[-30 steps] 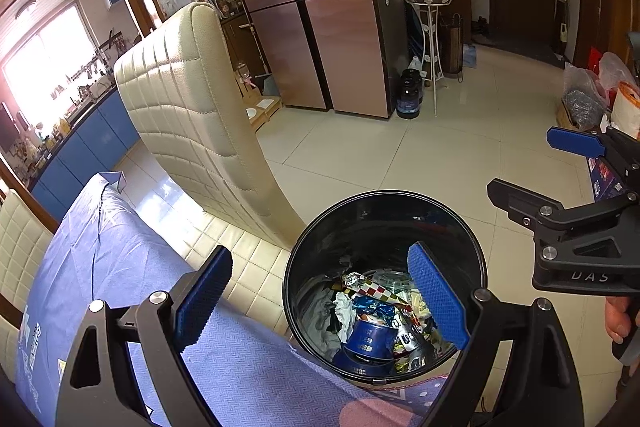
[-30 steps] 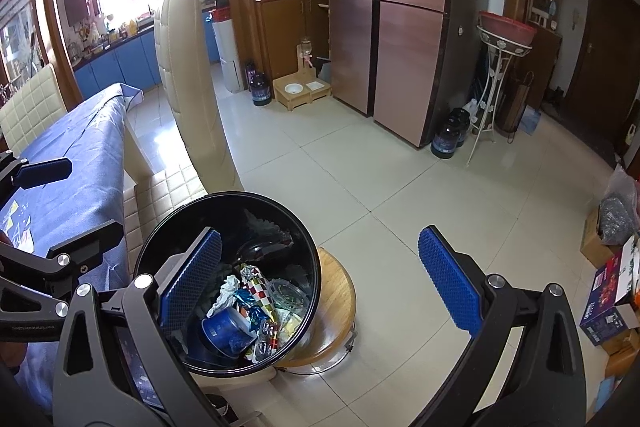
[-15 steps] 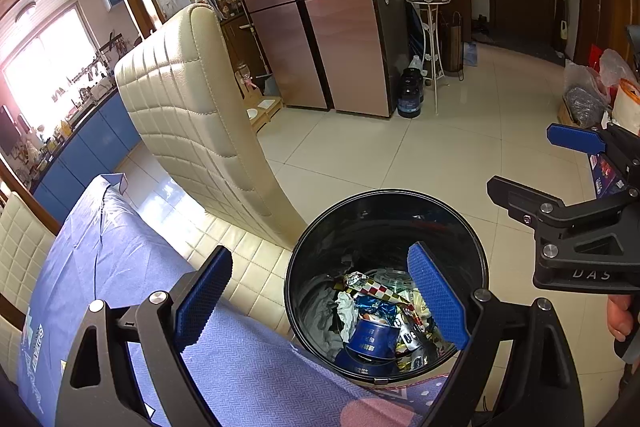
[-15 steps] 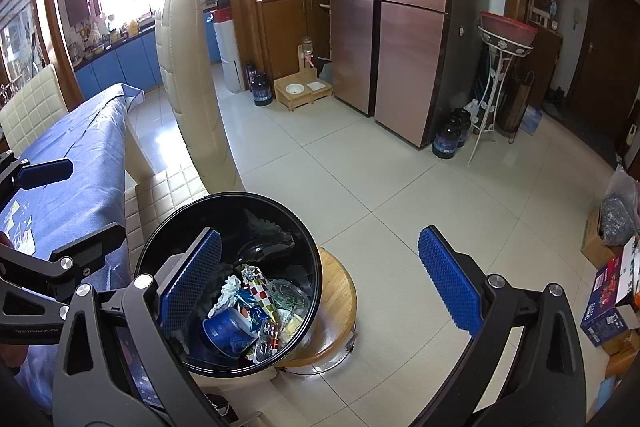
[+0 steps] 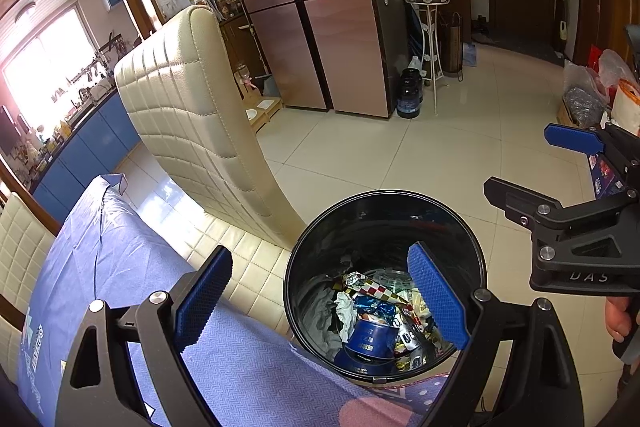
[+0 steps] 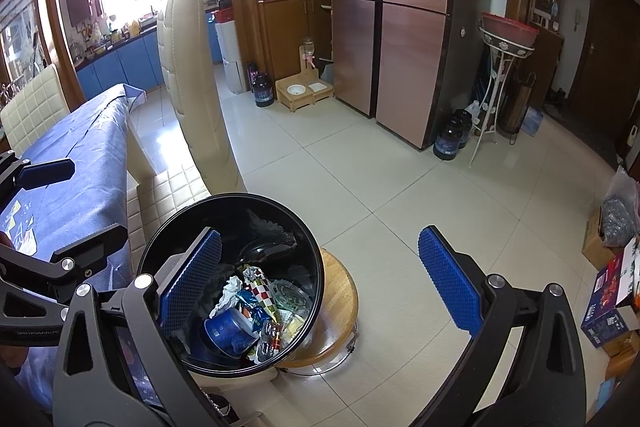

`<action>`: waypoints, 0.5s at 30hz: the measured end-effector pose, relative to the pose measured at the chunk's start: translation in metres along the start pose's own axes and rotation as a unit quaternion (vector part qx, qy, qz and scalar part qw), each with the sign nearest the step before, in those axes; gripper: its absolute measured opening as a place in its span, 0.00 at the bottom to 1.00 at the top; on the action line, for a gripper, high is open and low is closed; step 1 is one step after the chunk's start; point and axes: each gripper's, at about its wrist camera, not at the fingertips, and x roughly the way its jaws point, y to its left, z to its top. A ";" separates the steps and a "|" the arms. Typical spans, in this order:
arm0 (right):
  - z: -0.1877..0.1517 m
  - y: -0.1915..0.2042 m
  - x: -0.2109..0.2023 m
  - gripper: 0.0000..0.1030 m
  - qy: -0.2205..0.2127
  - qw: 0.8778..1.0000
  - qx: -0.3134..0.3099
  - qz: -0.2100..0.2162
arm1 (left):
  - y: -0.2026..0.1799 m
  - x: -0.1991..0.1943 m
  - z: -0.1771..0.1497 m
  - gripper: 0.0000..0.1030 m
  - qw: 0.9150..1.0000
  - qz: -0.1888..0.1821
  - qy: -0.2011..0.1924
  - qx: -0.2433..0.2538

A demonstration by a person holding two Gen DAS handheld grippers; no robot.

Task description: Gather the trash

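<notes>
A black round trash bin [image 5: 384, 203] [image 6: 308, 247] stands beside the blue-clothed table. It holds crumpled wrappers [image 5: 372, 289] [image 6: 260, 287] and a blue can [image 5: 370, 337] [image 6: 230, 331]. My left gripper [image 5: 320, 299] is open and empty, over the table edge and the bin's rim. My right gripper [image 6: 320, 283] is open and empty, just right of the bin above a wooden stool [image 6: 340, 303]. The right gripper also shows at the right of the left wrist view [image 5: 560, 179].
A cream quilted chair [image 5: 192, 131] [image 6: 192, 87] stands behind the bin, by the blue tablecloth [image 5: 104, 259] [image 6: 68, 167]. A copper fridge [image 6: 392, 27], a plant stand [image 6: 500, 67], dark bottles [image 6: 452, 139] and boxes [image 6: 612, 299] ring the tiled floor.
</notes>
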 end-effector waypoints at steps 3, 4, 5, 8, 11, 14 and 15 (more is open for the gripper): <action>0.000 -0.001 0.000 0.95 0.000 1.000 -0.001 -0.001 | 0.000 0.000 0.000 0.85 1.000 0.000 0.001 -0.001; 0.000 -0.001 -0.001 0.95 0.000 1.000 0.000 0.000 | 0.000 0.000 0.000 0.85 1.000 -0.001 0.000 -0.001; 0.001 -0.001 -0.001 0.95 0.000 1.000 0.000 0.000 | 0.000 0.000 0.000 0.85 1.000 -0.001 0.000 -0.001; 0.000 -0.001 0.000 0.95 0.000 1.000 0.000 -0.001 | 0.000 0.000 0.000 0.85 1.000 -0.002 0.000 -0.001; 0.001 -0.001 0.000 0.95 0.000 1.000 0.000 0.000 | -0.001 -0.001 0.000 0.85 1.000 -0.002 0.000 0.001; 0.001 -0.001 0.000 0.95 0.000 1.000 0.000 0.000 | -0.001 -0.001 0.000 0.85 1.000 -0.002 0.000 0.001; 0.001 -0.001 0.000 0.95 0.001 1.000 0.000 0.000 | -0.001 -0.001 0.000 0.85 1.000 -0.003 0.000 0.001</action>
